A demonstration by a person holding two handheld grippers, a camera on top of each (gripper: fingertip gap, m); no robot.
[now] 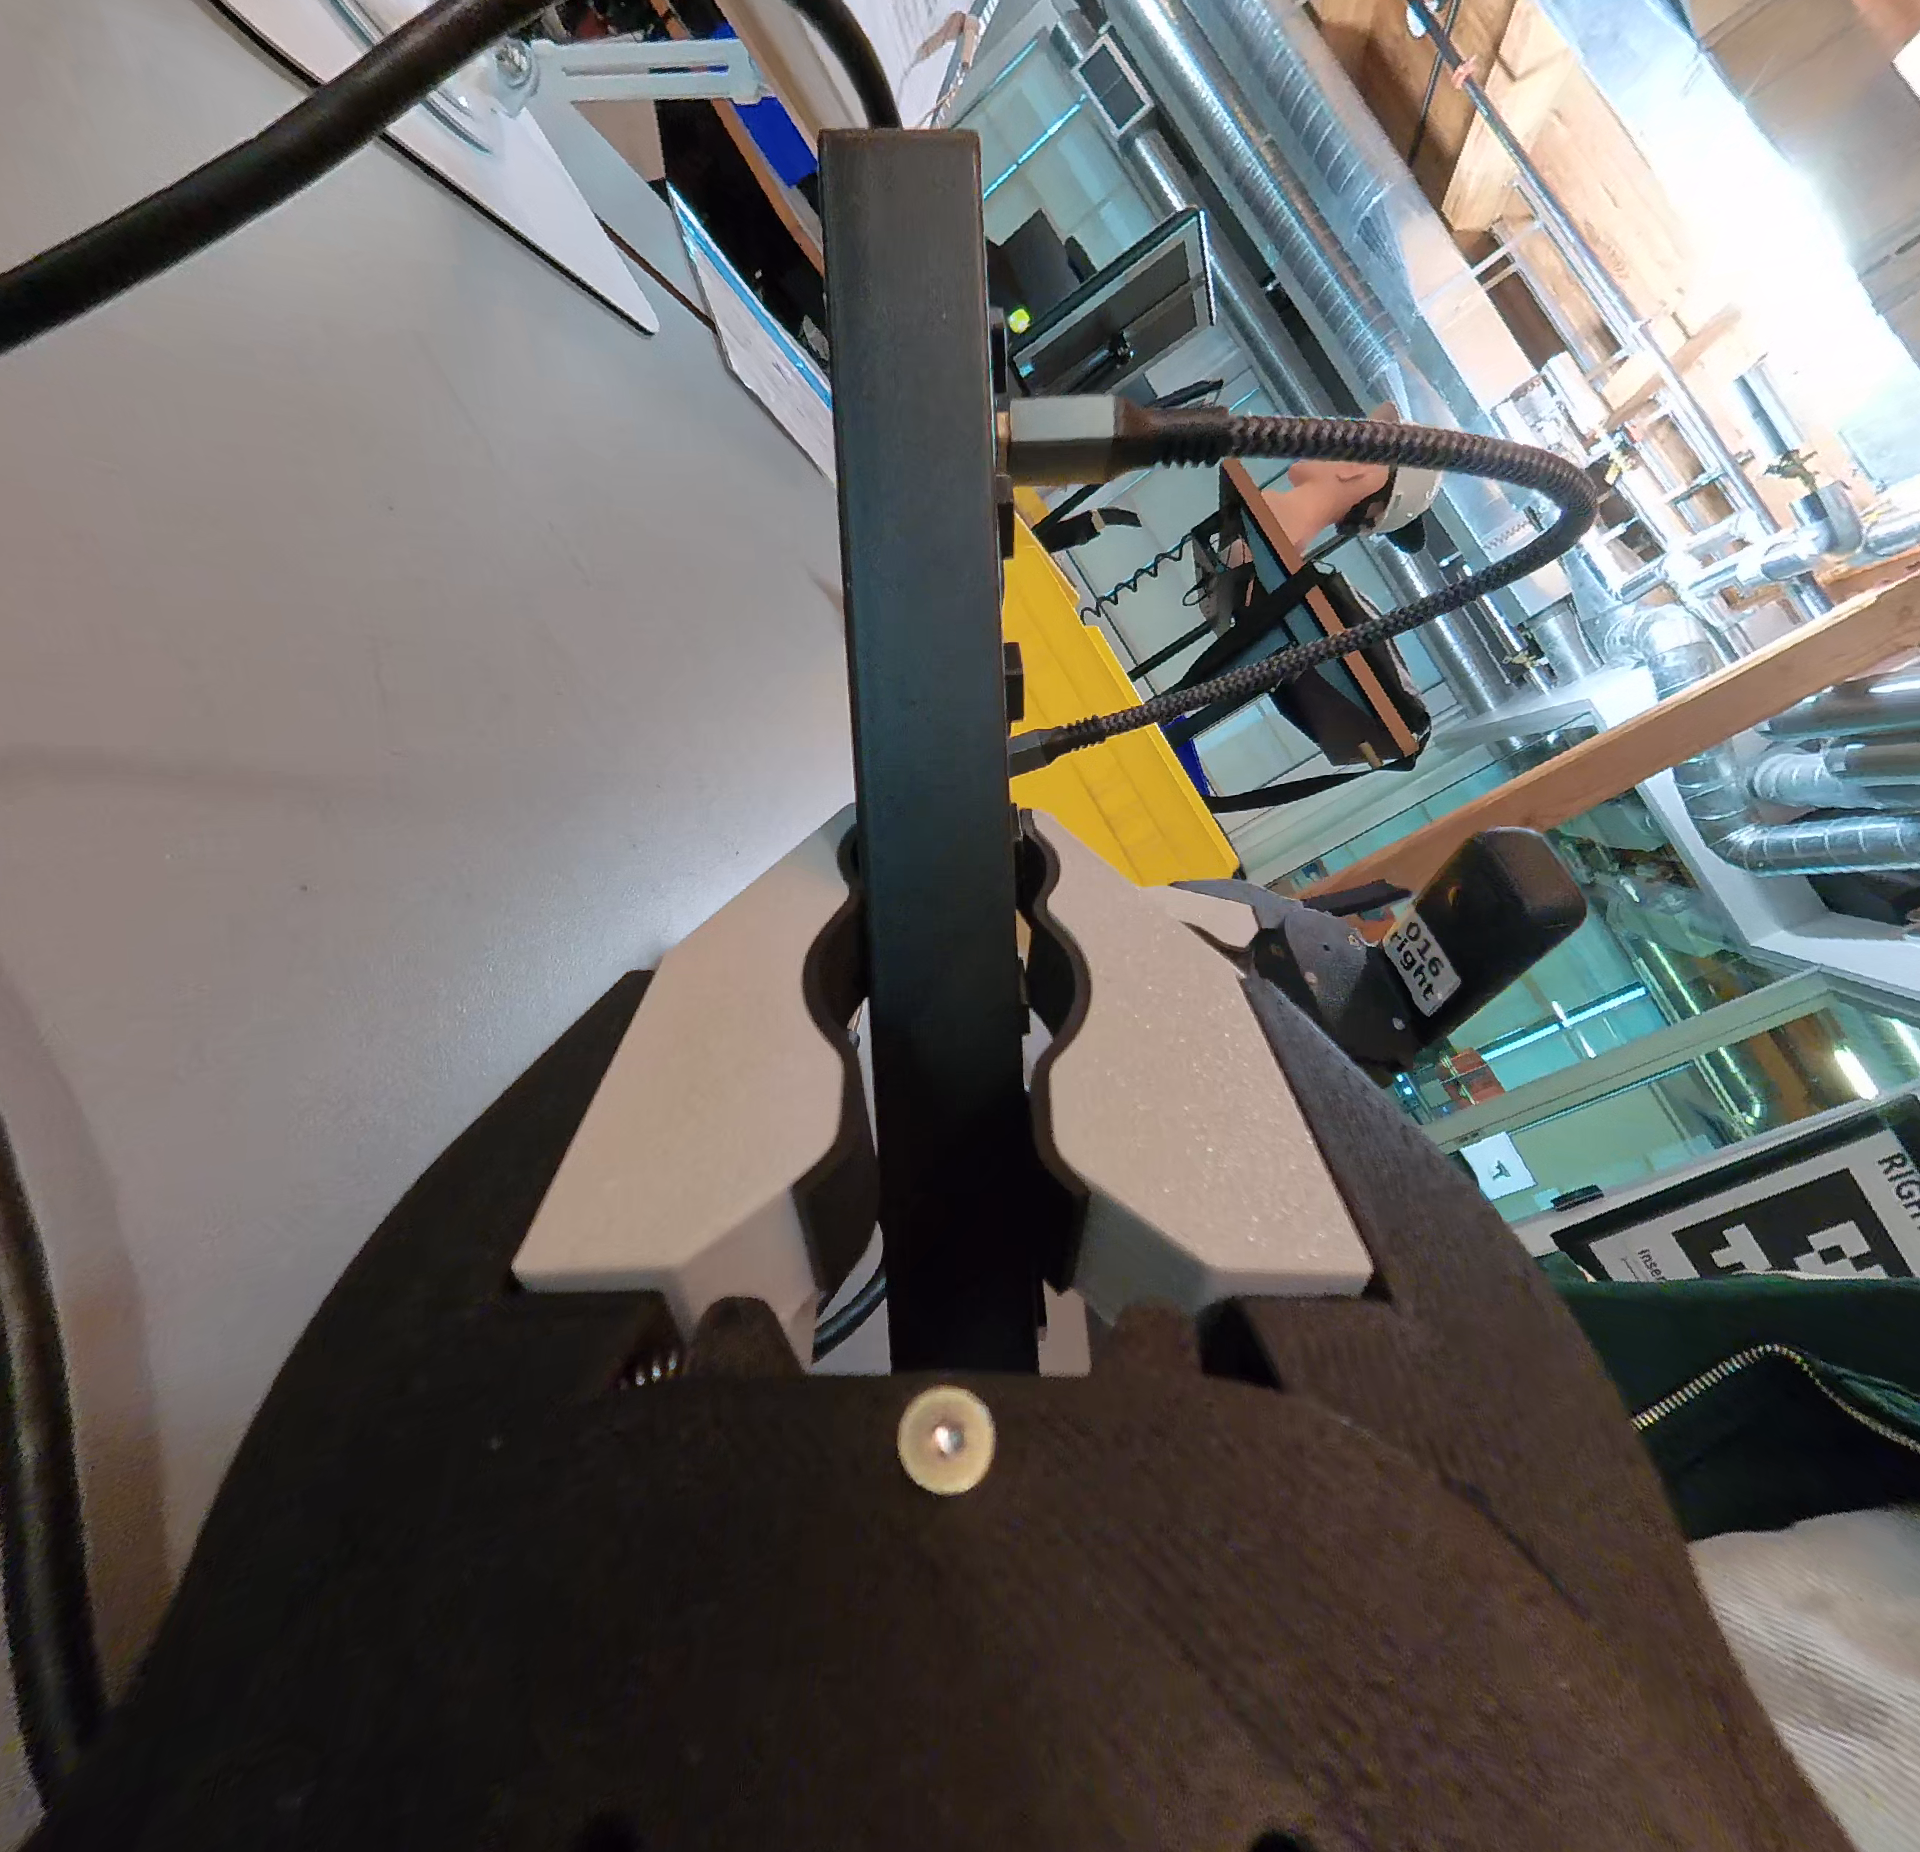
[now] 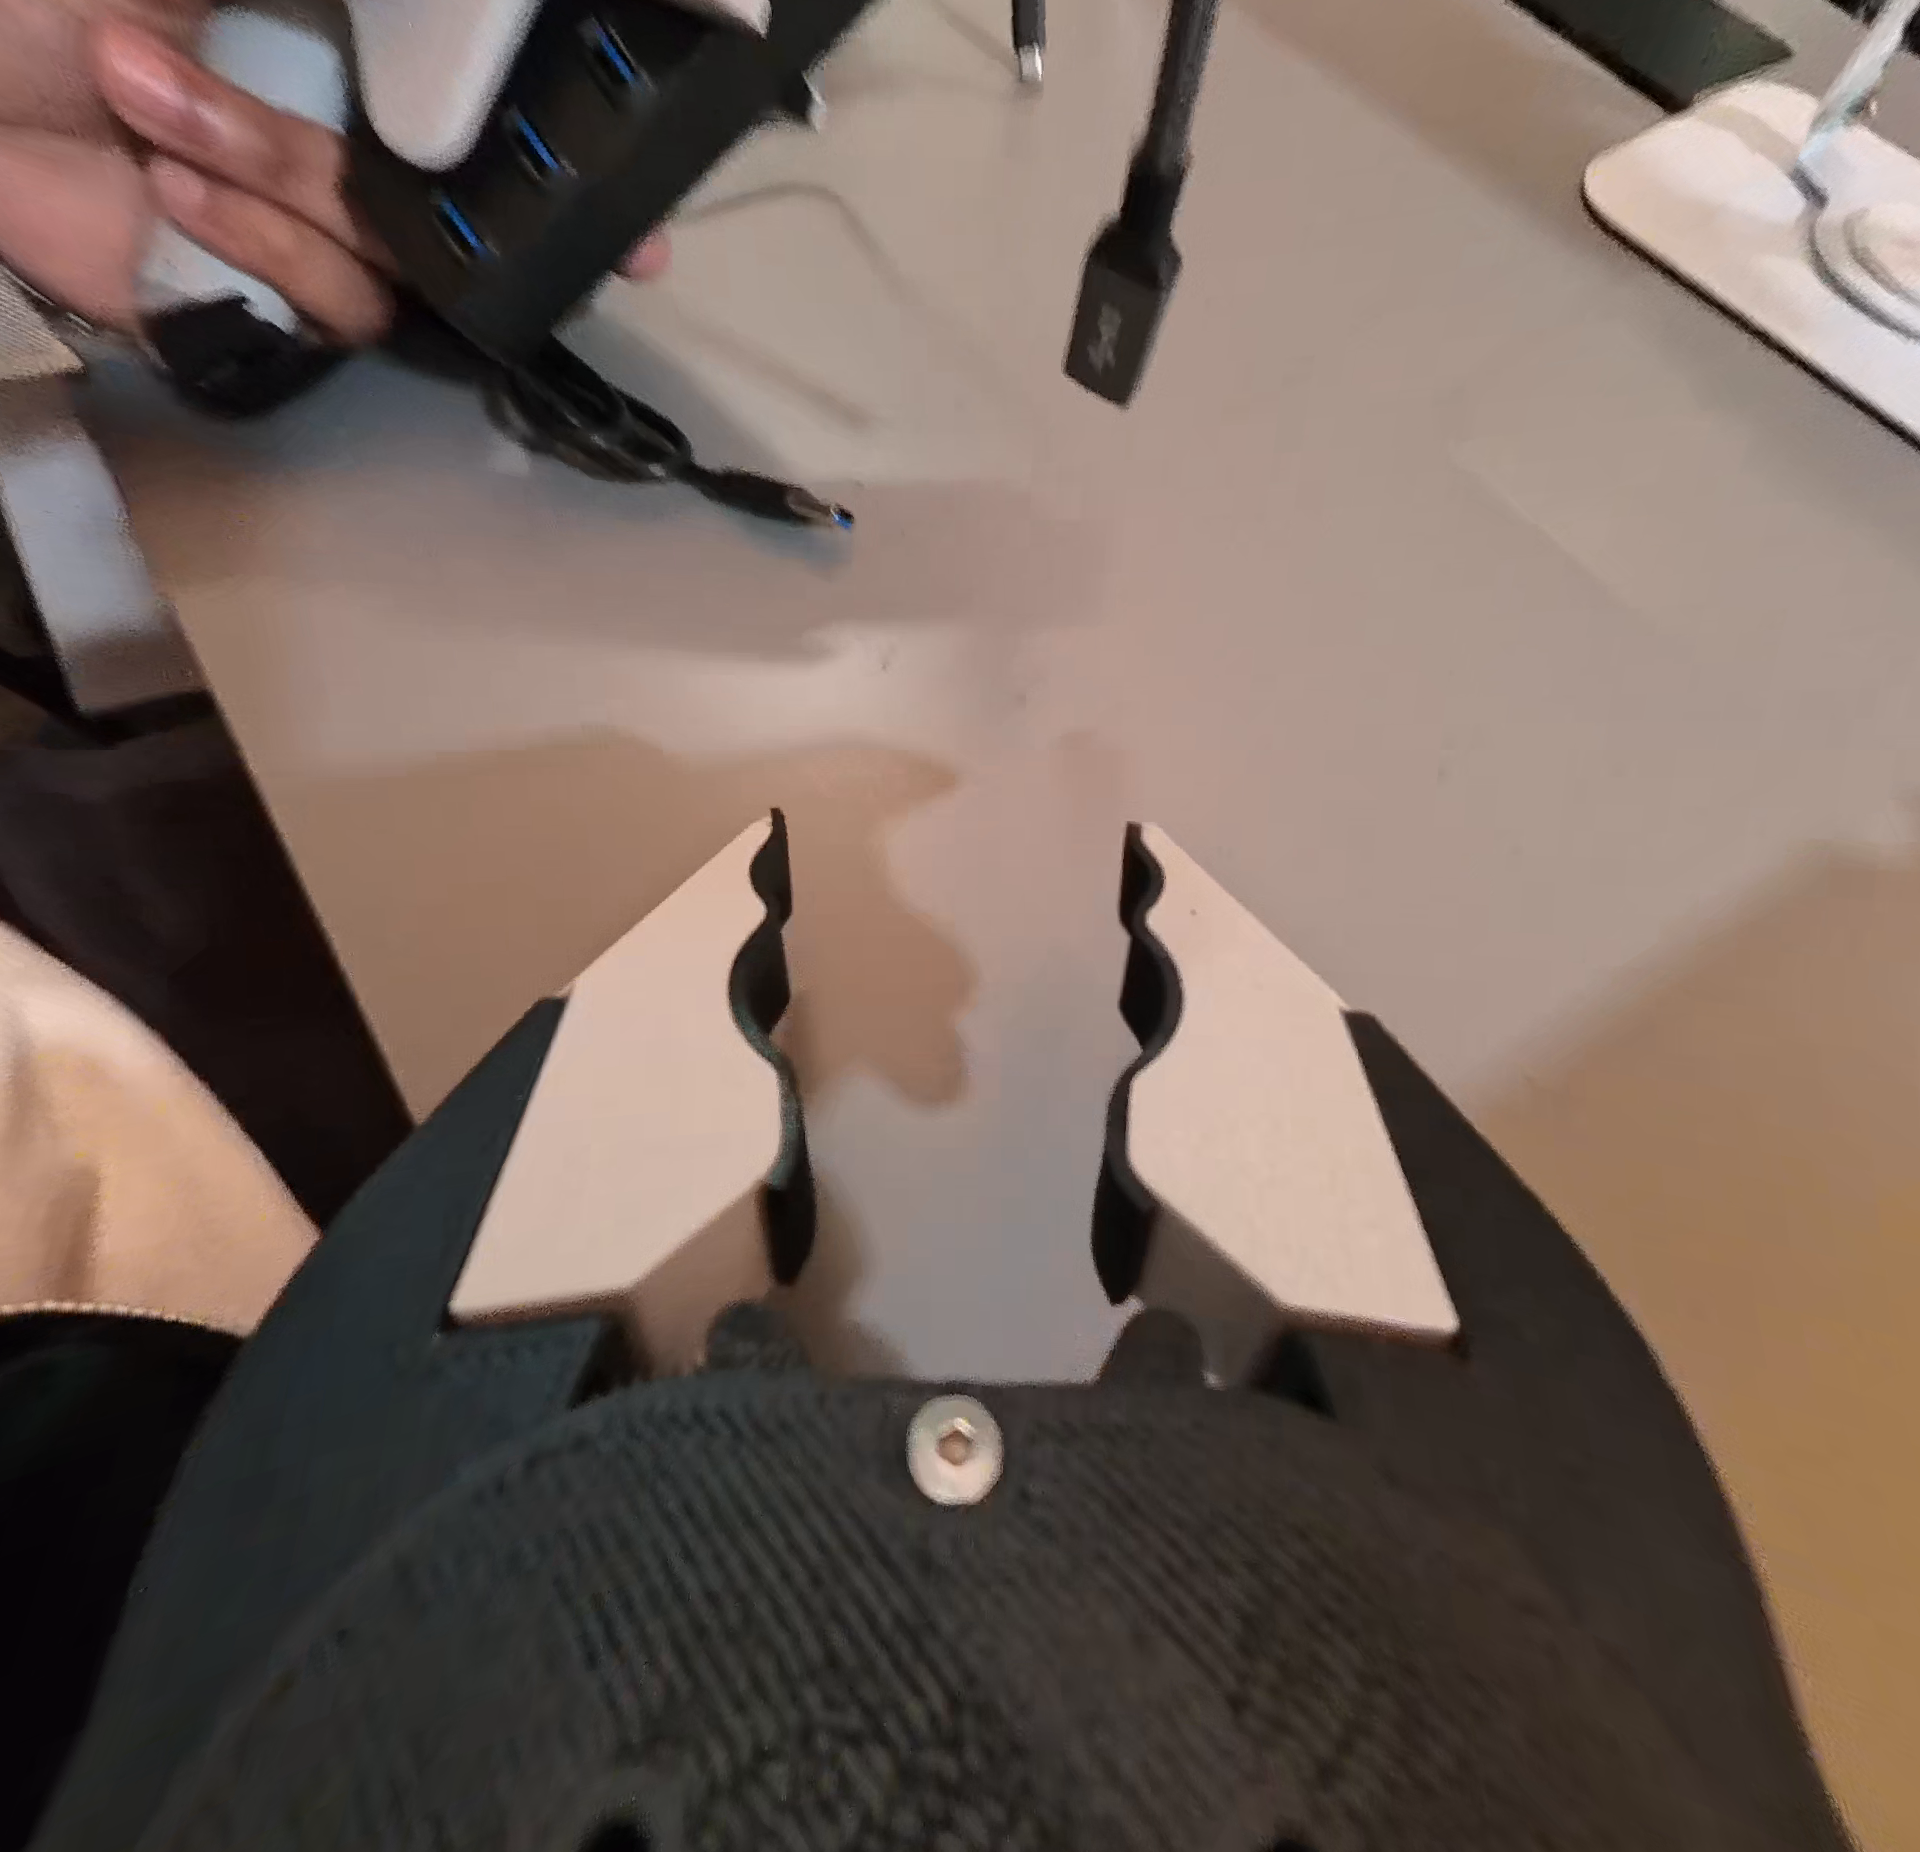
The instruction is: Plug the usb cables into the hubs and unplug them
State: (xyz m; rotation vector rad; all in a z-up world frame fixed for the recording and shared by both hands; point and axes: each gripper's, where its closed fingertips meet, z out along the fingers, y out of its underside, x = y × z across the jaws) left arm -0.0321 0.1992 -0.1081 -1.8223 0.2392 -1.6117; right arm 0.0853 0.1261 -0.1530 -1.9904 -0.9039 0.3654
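Note:
My left gripper (image 1: 935, 836) is shut on a long black USB hub (image 1: 914, 555) and holds it off the table. In the right wrist view the hub (image 2: 520, 150) shows blue ports, clamped by the left gripper (image 2: 582, 67). A braided cable's grey plug (image 1: 1049, 441) meets the hub's port side, but in the right wrist view this plug (image 2: 1122, 316) hangs apart from the hub, so I cannot tell whether it is inserted. Its thin plug (image 2: 1029, 46) hangs farther back. My right gripper (image 2: 954, 831) is open and empty above the table; it also shows in the left wrist view (image 1: 1231, 929).
The hub's own black cable ends in a blue-tipped plug (image 2: 800, 509) lying on the grey table (image 2: 1351, 659). A hand (image 2: 156, 119) holds the left gripper. A white monitor stand base (image 2: 1745, 244) sits at the right. The table edge runs down the left.

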